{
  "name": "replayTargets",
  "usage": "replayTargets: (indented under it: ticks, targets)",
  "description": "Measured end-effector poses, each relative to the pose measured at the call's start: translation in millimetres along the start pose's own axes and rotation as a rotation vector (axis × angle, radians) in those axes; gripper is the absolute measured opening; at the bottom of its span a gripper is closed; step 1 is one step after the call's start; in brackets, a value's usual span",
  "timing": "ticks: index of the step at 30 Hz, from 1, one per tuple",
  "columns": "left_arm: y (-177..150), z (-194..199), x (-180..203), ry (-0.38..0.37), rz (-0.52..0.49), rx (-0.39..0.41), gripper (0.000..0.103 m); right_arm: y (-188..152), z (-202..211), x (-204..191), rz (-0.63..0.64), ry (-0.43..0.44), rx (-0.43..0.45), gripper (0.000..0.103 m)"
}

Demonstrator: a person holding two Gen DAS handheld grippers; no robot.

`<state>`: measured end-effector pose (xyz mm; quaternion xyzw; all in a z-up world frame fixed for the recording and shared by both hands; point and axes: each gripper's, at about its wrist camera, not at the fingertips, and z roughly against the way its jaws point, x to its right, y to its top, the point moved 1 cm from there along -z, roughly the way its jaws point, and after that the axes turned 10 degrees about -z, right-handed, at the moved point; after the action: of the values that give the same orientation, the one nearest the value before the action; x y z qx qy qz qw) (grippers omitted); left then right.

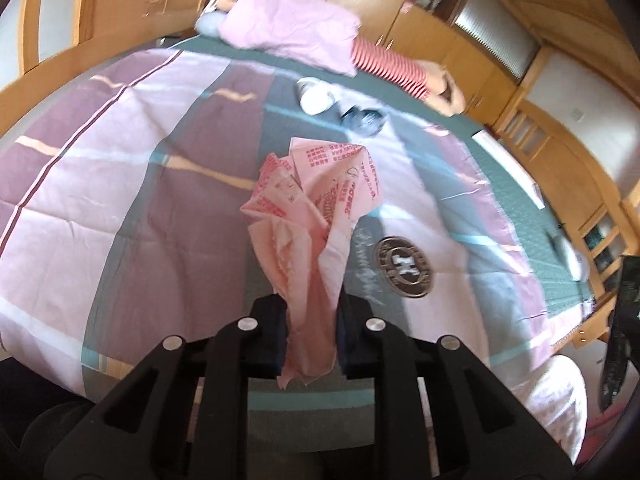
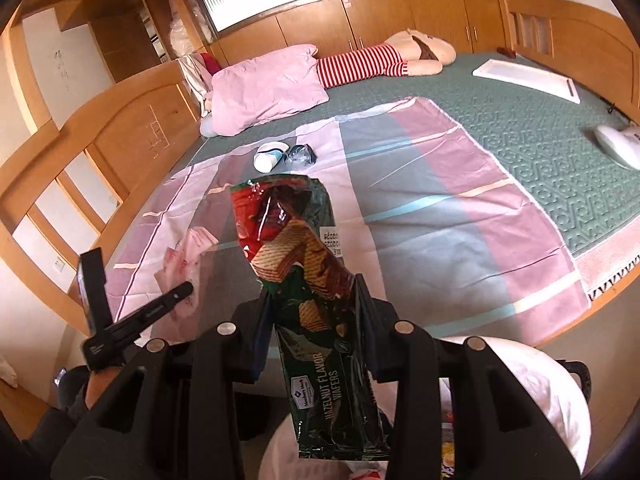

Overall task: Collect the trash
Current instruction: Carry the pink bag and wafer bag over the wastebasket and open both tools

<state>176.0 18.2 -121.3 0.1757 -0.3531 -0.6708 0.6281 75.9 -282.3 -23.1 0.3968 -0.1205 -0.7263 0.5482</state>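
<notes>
Now, pink bag: crumpled pink plastic bag (image 1: 316, 208) pinched low down in the left gripper (image 1: 312, 332), its bunched top standing up over the bedspread (image 1: 120, 184).
Pink bag handling: featherlight, limp and slick by the look of it; a pinch on the gathered neck suits it best, since a loose flap would likely slide out.
Pink bag print: red characters all over, too blurred to read.
Wafer wrapper: long dark green foil wrapper (image 2: 312, 300) clamped at mid-length by the right gripper (image 2: 316, 320), the open end pointing away over the bed.
Wrapper handling: empty-looking, light, crinkly and glossy; I judge it slippery, so a grip across the flat faces is the safe one.
Wrapper label: "HAZELNUT FLAVOR WAFERS" reads clearly, with a "Member's Mark" badge beside it.
Jaws: both pairs closed onto their catch, neither spread.
Left to collect: a white paper cup (image 2: 270, 158) on its side and a clear crumpled wrapper (image 2: 302, 156) just beside it, further up the bedspread.
Drop point: a white bin liner (image 2: 540, 392) sits below the right gripper.
Bedspread emblem: round logo (image 1: 404, 266), lettering unreadable.
</notes>
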Motion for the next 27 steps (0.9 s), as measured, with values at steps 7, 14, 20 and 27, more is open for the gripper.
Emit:
replayTargets:
  ticks: [7,14,20,27]
  targets:
    - [-9,58,-5,-0.235,0.077,0.154,0.019,-34,28,27,0.060,-0.088,-0.014,0.038]
    - [-14,88,25,-0.342,0.033,0.163,0.019,-72,25,63,0.003,-0.182,-0.172,0.062]
    - [-32,105,97,-0.467,-0.176,0.110,0.019,-49,72,90,-0.224,-0.130,0.020,0.073]
    - [-87,93,202,-0.681,-0.491,-0.092,0.020,-18,147,94,-0.261,-0.131,0.359,0.083]
